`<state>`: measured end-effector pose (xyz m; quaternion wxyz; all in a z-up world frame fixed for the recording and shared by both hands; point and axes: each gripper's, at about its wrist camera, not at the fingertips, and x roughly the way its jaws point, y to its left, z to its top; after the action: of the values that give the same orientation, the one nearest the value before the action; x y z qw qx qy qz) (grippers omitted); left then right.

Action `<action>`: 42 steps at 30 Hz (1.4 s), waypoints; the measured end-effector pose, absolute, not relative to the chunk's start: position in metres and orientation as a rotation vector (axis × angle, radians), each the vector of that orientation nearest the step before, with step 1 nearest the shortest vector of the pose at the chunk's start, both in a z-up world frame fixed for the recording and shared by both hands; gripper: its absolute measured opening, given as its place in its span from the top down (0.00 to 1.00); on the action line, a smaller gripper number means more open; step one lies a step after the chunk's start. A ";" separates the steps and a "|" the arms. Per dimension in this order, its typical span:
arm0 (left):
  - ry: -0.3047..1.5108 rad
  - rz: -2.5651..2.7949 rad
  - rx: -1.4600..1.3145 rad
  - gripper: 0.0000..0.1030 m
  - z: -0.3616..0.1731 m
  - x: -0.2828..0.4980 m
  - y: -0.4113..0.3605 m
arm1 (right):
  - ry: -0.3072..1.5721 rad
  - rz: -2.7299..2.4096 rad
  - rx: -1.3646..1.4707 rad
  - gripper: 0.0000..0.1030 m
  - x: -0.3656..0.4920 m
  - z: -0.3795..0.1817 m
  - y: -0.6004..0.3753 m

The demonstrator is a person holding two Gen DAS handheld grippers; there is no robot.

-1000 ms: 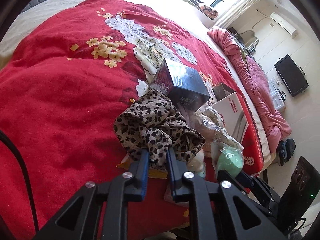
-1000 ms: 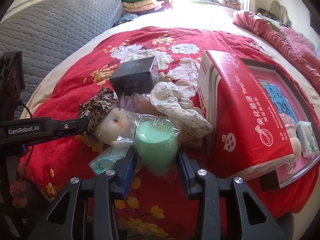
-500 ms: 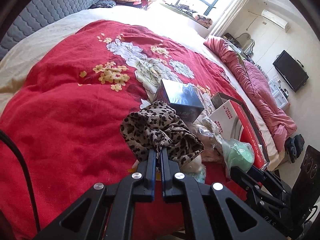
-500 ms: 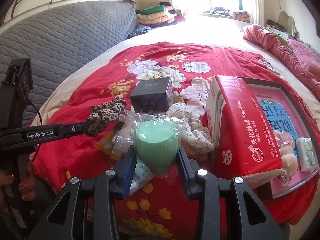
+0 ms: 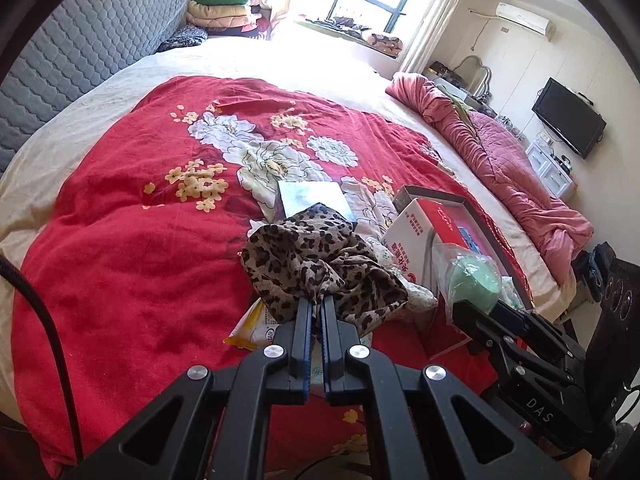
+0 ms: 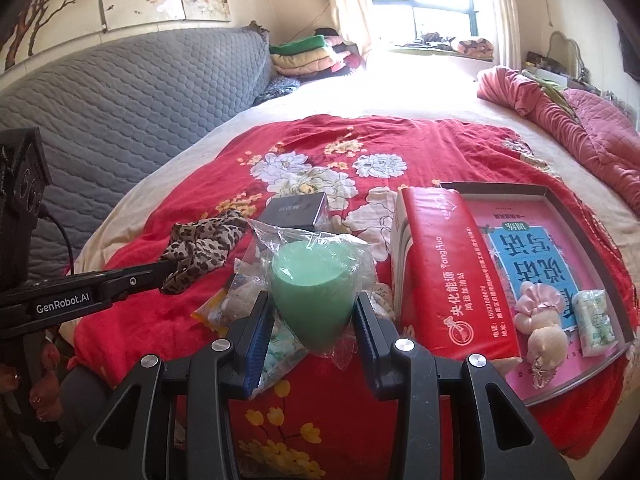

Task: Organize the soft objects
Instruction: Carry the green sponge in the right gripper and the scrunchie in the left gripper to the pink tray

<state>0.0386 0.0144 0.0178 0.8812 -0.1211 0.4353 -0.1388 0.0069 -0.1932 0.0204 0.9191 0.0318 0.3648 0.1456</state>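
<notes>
A sunlit bedroom: a wide bed under a red floral quilt (image 6: 168,312). The left tool (image 5: 316,304) is pressed together on a limp leopard-print cloth (image 5: 316,264), lifted left of the red carton (image 6: 448,280). The right tool (image 6: 308,316) pinches a smooth green cup-shaped thing in crinkly clear plastic (image 6: 312,292) beside that carton.

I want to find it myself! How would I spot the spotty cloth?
Look at the red flowered quilt on the bed. Near its front edge, the left gripper pinches a leopard-print cloth, the only brown, black-spotted thing there.
</notes>
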 end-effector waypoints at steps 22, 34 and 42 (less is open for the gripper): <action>0.875 -0.339 -0.138 0.96 0.060 0.024 -0.051 | 0.618 0.233 0.197 0.60 -0.007 0.056 -0.255; 0.858 -0.378 -0.067 0.96 0.077 0.026 -0.093 | 0.589 0.173 0.272 0.60 -0.008 0.060 -0.291; 0.846 -0.432 -0.017 0.96 0.087 0.029 -0.131 | 0.557 0.119 0.293 0.60 -0.011 0.064 -0.313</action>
<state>0.0293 -0.1313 0.0870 0.8892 -0.0084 0.4074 -0.2082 -0.0111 -0.3131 0.0639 0.9491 0.1439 0.2739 0.0587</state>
